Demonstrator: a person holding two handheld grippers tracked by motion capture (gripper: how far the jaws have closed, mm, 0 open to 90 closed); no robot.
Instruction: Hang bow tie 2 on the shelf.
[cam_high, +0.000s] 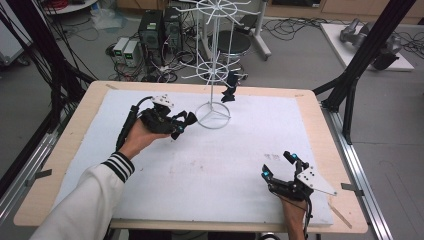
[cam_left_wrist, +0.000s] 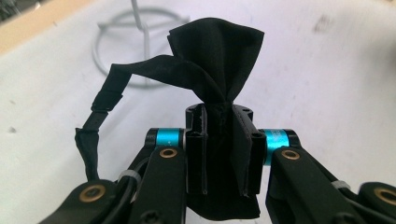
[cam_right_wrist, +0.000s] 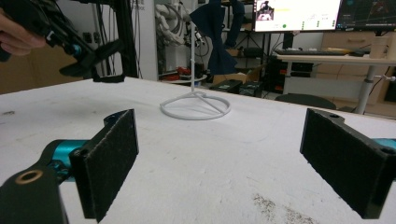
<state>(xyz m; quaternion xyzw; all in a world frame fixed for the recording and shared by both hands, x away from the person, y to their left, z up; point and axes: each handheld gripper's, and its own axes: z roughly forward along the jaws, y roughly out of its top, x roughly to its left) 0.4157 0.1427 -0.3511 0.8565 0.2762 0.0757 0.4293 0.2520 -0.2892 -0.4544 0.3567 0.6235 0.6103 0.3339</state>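
Black cloth piece (cam_left_wrist: 219, 70) w/ a thin strap is pinched in the left gripper (cam_high: 181, 124), jaws clamped tight on its bunched middle, fabric fanning out above the pads and the strap looping off to one side. It's held off the white mat (cam_high: 225, 165), just left of the white wire rack (cam_high: 214, 60), whose ring base sits right beyond the cloth in the left gripper view. A second dark piece (cam_high: 230, 90) already hangs on the rack's lower tier, far side. Left hand is by far the nearer to the rack, whose hooks lie up and right of the cloth. Right gripper (cam_high: 281, 165) rests near the mat's front right, jaws wide apart, nothing between them, well away. No readable brand or label; the monitor text in the right gripper view is too small to read.
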